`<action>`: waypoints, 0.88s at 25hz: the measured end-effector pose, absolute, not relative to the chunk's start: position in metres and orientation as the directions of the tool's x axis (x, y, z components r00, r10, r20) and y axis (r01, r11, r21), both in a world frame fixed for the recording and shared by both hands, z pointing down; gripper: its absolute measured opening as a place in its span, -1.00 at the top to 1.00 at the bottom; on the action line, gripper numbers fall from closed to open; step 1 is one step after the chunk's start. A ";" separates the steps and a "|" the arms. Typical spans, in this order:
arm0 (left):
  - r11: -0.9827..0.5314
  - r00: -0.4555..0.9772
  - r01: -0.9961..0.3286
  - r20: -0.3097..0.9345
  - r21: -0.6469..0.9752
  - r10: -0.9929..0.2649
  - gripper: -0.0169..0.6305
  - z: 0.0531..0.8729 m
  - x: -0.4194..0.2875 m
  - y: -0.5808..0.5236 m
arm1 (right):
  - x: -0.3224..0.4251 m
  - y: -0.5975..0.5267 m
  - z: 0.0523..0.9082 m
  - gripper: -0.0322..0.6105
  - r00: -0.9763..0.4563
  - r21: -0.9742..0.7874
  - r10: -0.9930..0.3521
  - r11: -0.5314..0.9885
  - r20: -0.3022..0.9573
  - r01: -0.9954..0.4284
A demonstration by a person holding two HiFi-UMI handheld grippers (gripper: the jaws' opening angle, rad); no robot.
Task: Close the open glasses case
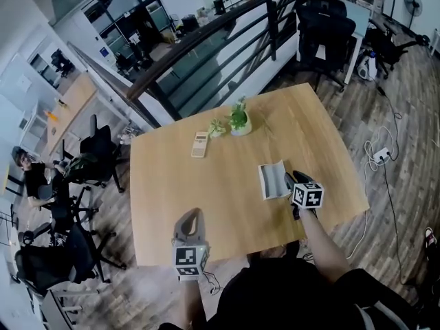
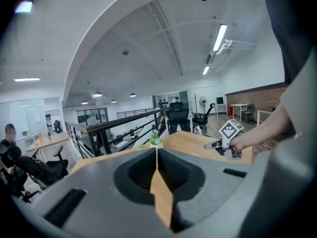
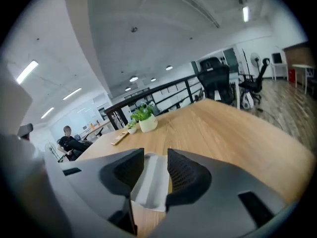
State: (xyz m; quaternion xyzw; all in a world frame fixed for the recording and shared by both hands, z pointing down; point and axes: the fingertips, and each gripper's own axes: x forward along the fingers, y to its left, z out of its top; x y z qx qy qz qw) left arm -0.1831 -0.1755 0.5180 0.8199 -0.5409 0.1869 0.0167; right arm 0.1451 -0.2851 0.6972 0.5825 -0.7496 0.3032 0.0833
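head view: open glasses case (image 1: 273,180) at the near right corner of the desk (image 1: 206,198), between the spread jaws of the right gripper (image 1: 289,179), not pinched; left gripper (image 1: 190,220) with jaws pressed together, empty. risk: a one-sided push could skid the unbraced case off the edge.

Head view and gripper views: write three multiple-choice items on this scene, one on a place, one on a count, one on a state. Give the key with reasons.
1. Where does the case lie?
A. by the right gripper
B. on a chair
C. on the floor

2. How many potted plants stand on the table?
A. one
B. two
C. four

3. How do the left gripper's jaws stand?
A. wide apart
B. together
C. on the case

Key:
1 A: the head view shows it on the table, just ahead of that gripper's tips.
2 B: a large plant and a small plant stand side by side.
3 B: the left gripper view shows the tips meeting, with nothing between them.
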 end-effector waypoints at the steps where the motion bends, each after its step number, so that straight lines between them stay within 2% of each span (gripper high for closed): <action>1: -0.408 0.336 -0.895 0.330 -0.179 -0.882 0.92 0.519 -0.186 -0.173 | 0.144 -0.288 0.714 0.41 -0.308 -0.383 -0.804 0.109 0.508 -0.917; 4: -0.388 0.314 -0.903 0.334 -0.184 -0.889 0.92 0.515 -0.192 -0.164 | 0.147 -0.288 0.754 0.41 -0.302 -0.428 -0.751 0.030 0.587 -0.904; 8: -0.359 0.283 -0.915 0.340 -0.186 -0.897 0.92 0.514 -0.199 -0.154 | 0.152 -0.285 0.782 0.41 -0.347 -0.555 -0.731 -0.052 0.588 -0.830; 17: -0.301 0.215 -0.934 0.366 -0.195 -0.905 0.92 0.522 -0.216 -0.136 | 0.141 -0.290 0.794 0.42 -0.380 -0.552 -0.708 -0.016 0.595 -0.834; 22: -0.280 0.193 -0.940 0.373 -0.193 -0.907 0.92 0.527 -0.223 -0.130 | 0.139 -0.292 0.796 0.55 -0.362 -0.525 -0.711 -0.011 0.602 -0.851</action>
